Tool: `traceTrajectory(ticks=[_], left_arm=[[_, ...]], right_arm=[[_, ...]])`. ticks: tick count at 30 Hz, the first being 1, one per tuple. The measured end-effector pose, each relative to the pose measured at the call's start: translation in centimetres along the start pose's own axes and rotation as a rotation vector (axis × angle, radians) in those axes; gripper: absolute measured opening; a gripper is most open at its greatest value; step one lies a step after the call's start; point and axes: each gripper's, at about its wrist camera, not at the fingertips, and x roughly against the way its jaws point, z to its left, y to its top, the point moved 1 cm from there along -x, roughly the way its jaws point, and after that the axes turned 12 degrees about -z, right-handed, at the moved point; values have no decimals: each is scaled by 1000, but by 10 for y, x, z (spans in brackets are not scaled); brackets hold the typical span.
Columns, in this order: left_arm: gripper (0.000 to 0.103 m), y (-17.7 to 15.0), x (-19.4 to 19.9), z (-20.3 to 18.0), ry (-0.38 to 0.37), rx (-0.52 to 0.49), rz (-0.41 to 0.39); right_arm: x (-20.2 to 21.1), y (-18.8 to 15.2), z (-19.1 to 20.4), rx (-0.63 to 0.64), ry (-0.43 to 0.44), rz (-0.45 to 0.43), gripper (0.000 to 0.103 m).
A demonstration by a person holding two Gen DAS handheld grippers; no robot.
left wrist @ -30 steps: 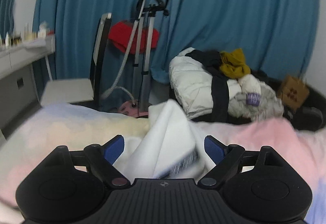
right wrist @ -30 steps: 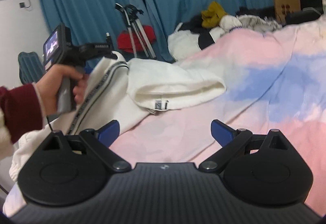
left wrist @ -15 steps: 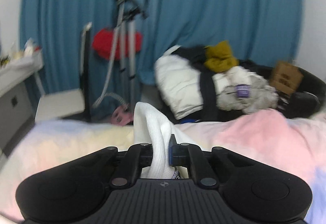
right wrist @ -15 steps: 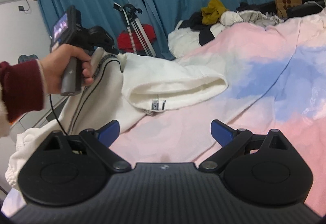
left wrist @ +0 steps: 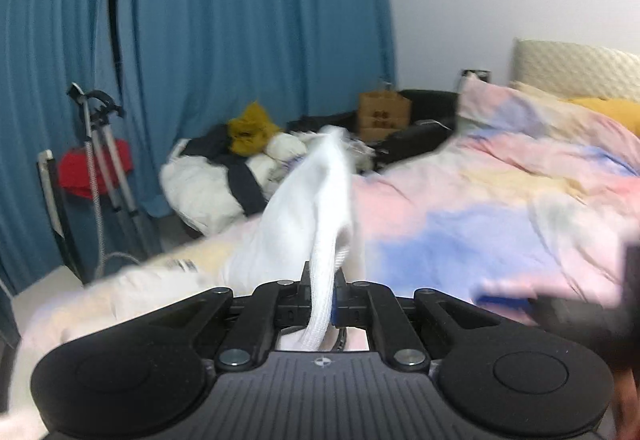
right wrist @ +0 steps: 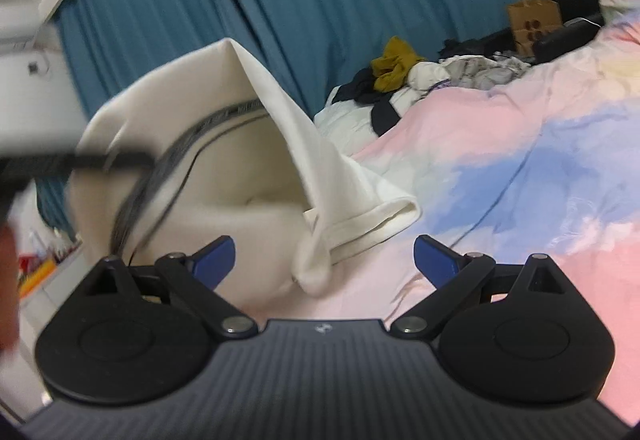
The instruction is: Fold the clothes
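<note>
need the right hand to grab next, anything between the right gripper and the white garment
Nothing visible. The right gripper is open with a hanging corner of the white garment between its fingers; the left gripper holds another edge.

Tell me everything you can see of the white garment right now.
The white garment looks like soft, thick knit with a dark stripe trim. The left gripper is shut on a ribbed edge, lifting it into a peak; its lower part lies on the pastel bedspread. The right gripper is open, a hanging fold between its fingers.
</note>
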Motion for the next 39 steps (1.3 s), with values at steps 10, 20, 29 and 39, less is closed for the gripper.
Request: traceTrajectory(ticks=[10, 20, 29, 39], left_arm=[[6, -128, 43, -65, -56, 124, 197], [7, -134, 53, -36, -61, 312, 210], [7, -121, 58, -13, -63, 418, 176], [9, -121, 59, -32, -179, 414, 95]], right_arm=[[19, 20, -65, -386, -81, 56, 97], [-12, -21, -114, -766, -119, 270, 98], [-101, -66, -113, -939, -17, 349, 33], [-37, 37, -30, -239, 16, -156, 13]])
